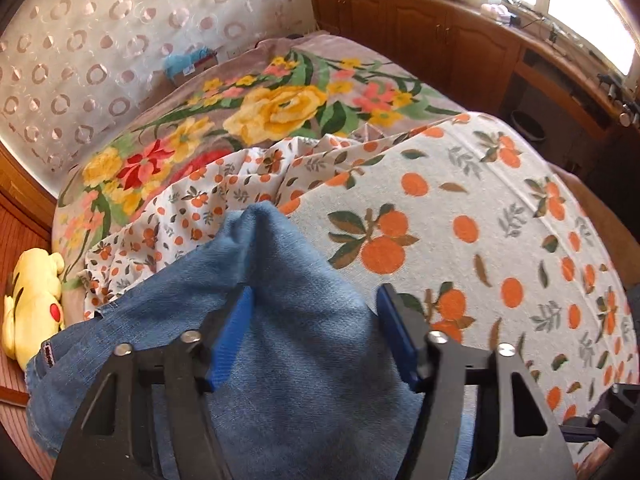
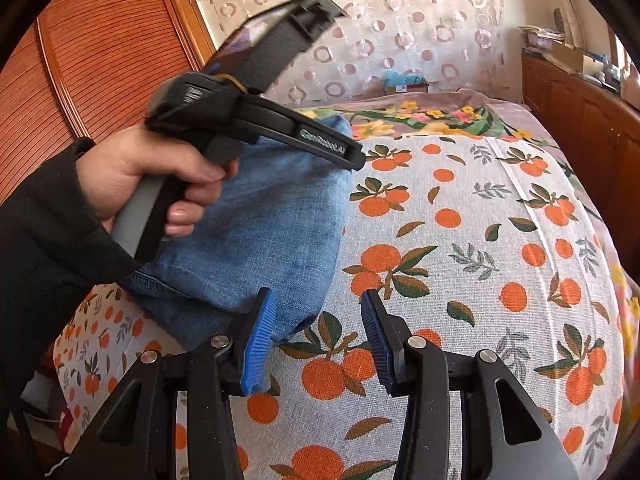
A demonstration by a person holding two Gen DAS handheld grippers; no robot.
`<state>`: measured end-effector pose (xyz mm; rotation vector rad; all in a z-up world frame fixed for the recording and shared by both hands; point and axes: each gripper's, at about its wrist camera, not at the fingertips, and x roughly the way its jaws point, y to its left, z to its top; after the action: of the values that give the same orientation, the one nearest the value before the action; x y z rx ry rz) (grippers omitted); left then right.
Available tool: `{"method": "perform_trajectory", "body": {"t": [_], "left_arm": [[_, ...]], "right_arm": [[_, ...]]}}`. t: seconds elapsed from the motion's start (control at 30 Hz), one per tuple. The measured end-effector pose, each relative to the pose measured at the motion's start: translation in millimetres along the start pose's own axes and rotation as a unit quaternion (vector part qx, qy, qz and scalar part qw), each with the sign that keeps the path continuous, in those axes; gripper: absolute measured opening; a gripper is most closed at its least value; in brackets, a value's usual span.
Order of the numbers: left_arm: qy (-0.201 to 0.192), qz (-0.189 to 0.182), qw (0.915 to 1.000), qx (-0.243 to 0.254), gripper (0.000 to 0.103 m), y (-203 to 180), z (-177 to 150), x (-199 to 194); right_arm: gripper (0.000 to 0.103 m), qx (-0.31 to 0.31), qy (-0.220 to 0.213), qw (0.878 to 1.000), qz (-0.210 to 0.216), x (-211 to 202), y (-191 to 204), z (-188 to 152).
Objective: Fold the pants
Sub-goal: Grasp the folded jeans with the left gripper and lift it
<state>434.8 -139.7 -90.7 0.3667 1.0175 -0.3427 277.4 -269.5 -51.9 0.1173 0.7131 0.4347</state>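
Folded blue jeans (image 2: 256, 216) lie on the orange-print sheet (image 2: 460, 216). The left gripper (image 1: 316, 320) straddles a denim ridge, jaws half-open, whether they pinch it is unclear; the right gripper (image 2: 316, 340) hangs half-open, empty, at the jeans' corner. A loose pinch could spill the fold.

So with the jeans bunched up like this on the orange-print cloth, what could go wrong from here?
1. The left claw straddles a raised hump of the jeans, so closing may pinch several layers at once and leave a crooked fold.
2. The right claw has only a denim corner at one blue pad; that thin hold could slip.
3. The orange-print cloth is already rumpled beside the jeans, and dragging could bunch it further.
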Motion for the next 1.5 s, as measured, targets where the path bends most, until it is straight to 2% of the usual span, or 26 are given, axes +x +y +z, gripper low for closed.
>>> {"method": "perform_trajectory", "body": {"t": [0.07, 0.1, 0.2, 0.3, 0.47, 0.67, 0.8, 0.93, 1.0, 1.13, 1.23, 1.5], "left_arm": [[-0.004, 0.011, 0.9999, 0.012, 0.045, -1.3, -3.8, 2.5], [-0.008, 0.012, 0.9998, 0.013, 0.035, -0.7, -4.1, 1.5], [-0.02, -0.002, 0.9998, 0.004, 0.017, 5.5, -7.8, -7.7], [-0.039, -0.014, 0.9991, -0.01, 0.013, 13.2, -12.4, -21.1], [-0.073, -0.035, 0.9961, -0.036, 0.011, 30.2, -24.0, -47.4], [-0.092, -0.047, 0.9933, -0.052, 0.011, 44.8, -36.7, -64.5], [-0.107, -0.058, 0.9907, -0.062, 0.01, 54.3, -43.9, -74.1], [-0.121, -0.066, 0.988, -0.07, 0.01, 63.4, -50.8, -87.7], [-0.13, -0.066, 0.9862, -0.078, 0.01, 72.2, -55.2, -97.2], [-0.152, -0.075, 0.9796, -0.108, 0.01, 104.2, -66.1, -119.7], [-0.167, -0.066, 0.9763, -0.121, 0.01, 126.4, -80.3, -136.6], [-0.176, -0.026, 0.9704, -0.163, 0.01, 182.6, -136.0, -158.3]], "right_arm": [[0.046, -0.001, 0.0, 1.0, 0.0, 0.8, -0.1, -0.3], [0.046, -0.001, 0.001, 1.0, 0.0, 1.1, 0.0, -0.2], [0.046, 0.001, 0.002, 1.0, 0.0, 0.5, -0.1, 0.3], [0.046, 0.001, 0.001, 1.0, 0.0, -1.2, 1.5, 1.9], [0.046, 0.001, 0.003, 1.0, 0.006, -0.4, 7.2, 7.0], [0.046, 0.018, 0.03, 0.999, 0.022, 16.0, 12.2, 9.2], [0.046, 0.037, 0.045, 0.997, 0.049, 23.5, 10.5, 9.9], [0.018, 0.023, 0.043, 0.997, 0.059, 20.0, 19.3, 12.4], [0.014, 0.009, 0.029, 0.998, 0.06, 11.3, 27.2, 17.2], [0.01, -0.031, 0.005, 0.996, 0.084, -8.4, 57.2, 30.2], [0.009, -0.071, 0.001, 0.993, 0.097, -12.6, 91.4, 38.4], [0.009, -0.13, 0.016, 0.981, 0.143, 18.3, 179.8, 40.0]]}}
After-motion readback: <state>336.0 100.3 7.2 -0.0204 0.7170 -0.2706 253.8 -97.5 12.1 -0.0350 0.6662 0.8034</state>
